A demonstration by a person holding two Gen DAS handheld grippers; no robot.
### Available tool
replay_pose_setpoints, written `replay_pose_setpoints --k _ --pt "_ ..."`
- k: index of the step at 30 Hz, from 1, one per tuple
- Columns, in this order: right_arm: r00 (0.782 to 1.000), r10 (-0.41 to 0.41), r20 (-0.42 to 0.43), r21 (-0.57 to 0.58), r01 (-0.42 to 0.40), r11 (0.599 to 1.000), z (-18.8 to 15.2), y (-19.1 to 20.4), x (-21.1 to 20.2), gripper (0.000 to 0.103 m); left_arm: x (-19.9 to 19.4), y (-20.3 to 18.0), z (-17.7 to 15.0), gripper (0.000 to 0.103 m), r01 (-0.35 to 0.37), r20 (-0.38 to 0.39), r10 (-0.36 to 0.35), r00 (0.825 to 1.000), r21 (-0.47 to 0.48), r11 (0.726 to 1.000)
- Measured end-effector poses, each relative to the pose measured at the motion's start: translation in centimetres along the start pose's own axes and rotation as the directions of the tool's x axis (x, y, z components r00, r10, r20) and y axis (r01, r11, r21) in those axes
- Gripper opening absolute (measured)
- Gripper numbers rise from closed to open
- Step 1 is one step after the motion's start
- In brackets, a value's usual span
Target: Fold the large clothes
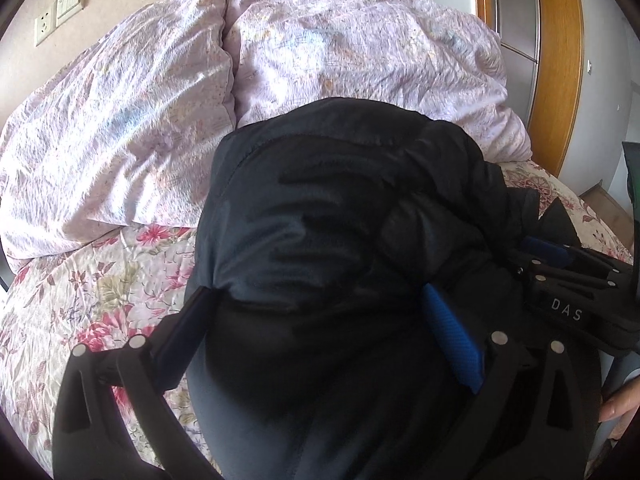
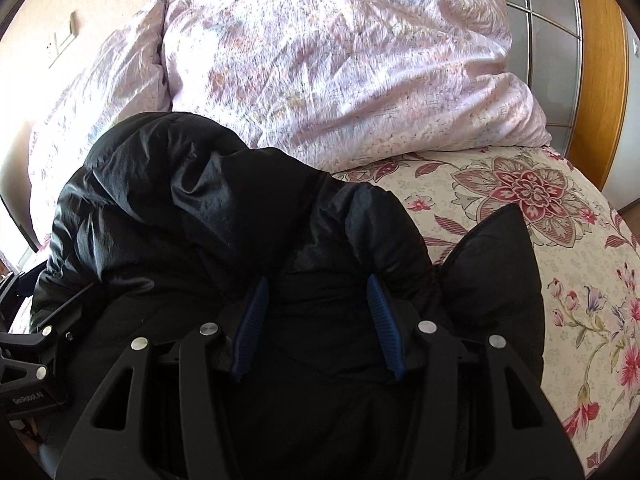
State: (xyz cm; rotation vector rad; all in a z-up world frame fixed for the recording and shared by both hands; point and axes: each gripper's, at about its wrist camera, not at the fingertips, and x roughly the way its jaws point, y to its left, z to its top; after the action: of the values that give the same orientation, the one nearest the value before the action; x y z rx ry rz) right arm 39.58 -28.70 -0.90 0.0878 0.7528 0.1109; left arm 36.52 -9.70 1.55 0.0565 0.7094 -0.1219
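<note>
A black puffy jacket (image 1: 332, 216) lies bunched on the floral bedspread; it also fills the right wrist view (image 2: 192, 208). My left gripper (image 1: 316, 300) is wide open, its fingers straddling a thick fold of the jacket, the blue pad (image 1: 452, 332) pressed against the fabric. My right gripper (image 2: 316, 292) is part open, its blue pads (image 2: 382, 320) on either side of a bulge of jacket. The right gripper also shows at the right of the left wrist view (image 1: 560, 264). Part of the jacket (image 2: 496, 272) sticks out to the right.
Two pale pink pillows (image 1: 120, 120) (image 1: 360, 48) lie behind the jacket at the head of the bed. The floral bedspread (image 2: 520, 192) runs right to the bed's edge. A wooden-framed door (image 1: 556, 60) stands at the far right. Wall switches (image 1: 60, 8) are at upper left.
</note>
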Motion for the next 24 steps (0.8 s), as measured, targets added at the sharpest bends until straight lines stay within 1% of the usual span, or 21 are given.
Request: replay_pose_setpoints --k 3,6,7,9,11,12,15,16,19,22,24 --pt "1.000 0.003 -0.002 0.003 -0.003 1.000 0.1 -0.2 0.3 0.053 0.6 0.2 -0.2 0.101 0.015 -0.003 -0.015 1.000 -0.020 1.000" --pt "1.000 0.004 -0.009 0.005 -0.004 1.000 0.2 -0.3 0.5 0.053 0.7 0.2 -0.2 0.101 0.012 -0.003 -0.012 1.000 -0.022 1.000" --pt "1.000 0.004 -0.011 0.003 -0.004 1.000 0.3 -0.2 0.4 0.053 0.5 0.2 0.0 0.101 0.013 -0.004 -0.013 1.000 -0.018 1.000" --pt "0.999 -0.023 -0.026 -0.017 0.023 1.000 0.7 0.2 -0.1 0.053 -0.2 0.3 0.4 0.101 0.006 -0.010 -0.006 1.000 -0.011 1.000" --pt "0.999 -0.043 -0.032 -0.016 0.042 0.999 1.7 0.7 -1.4 0.053 -1.6 0.7 1.1 0.101 -0.014 0.004 0.014 1.000 -0.008 1.000" --pt "0.999 -0.029 -0.019 -0.002 0.029 1.000 2.1 0.8 -2.1 0.053 -2.2 0.9 1.5 0.101 -0.017 0.013 0.017 1.000 -0.012 1.000" --pt "0.997 0.034 0.064 0.054 -0.037 0.998 3.9 0.8 -4.4 0.053 -3.4 2.0 3.6 0.101 -0.009 0.040 0.011 0.999 -0.041 0.999" --pt "0.996 0.044 0.083 0.060 -0.049 0.997 4.6 0.9 -4.8 0.053 -3.5 2.1 4.4 0.101 -0.021 0.052 0.023 0.998 -0.043 0.999" --pt "0.996 0.019 0.091 0.067 -0.025 0.997 5.7 1.2 -4.0 0.053 -2.8 1.9 5.8 0.101 -0.067 0.051 0.069 0.996 -0.026 0.997" --pt "0.997 0.007 0.080 0.056 -0.012 0.998 6.0 1.4 -2.8 0.053 -1.4 1.4 6.4 0.101 -0.067 0.024 0.068 0.997 -0.014 0.998" --pt "0.997 -0.022 0.069 0.036 0.020 0.999 5.9 1.4 -2.0 0.053 -0.6 1.2 6.5 0.101 -0.074 0.013 0.075 0.997 -0.004 0.997"
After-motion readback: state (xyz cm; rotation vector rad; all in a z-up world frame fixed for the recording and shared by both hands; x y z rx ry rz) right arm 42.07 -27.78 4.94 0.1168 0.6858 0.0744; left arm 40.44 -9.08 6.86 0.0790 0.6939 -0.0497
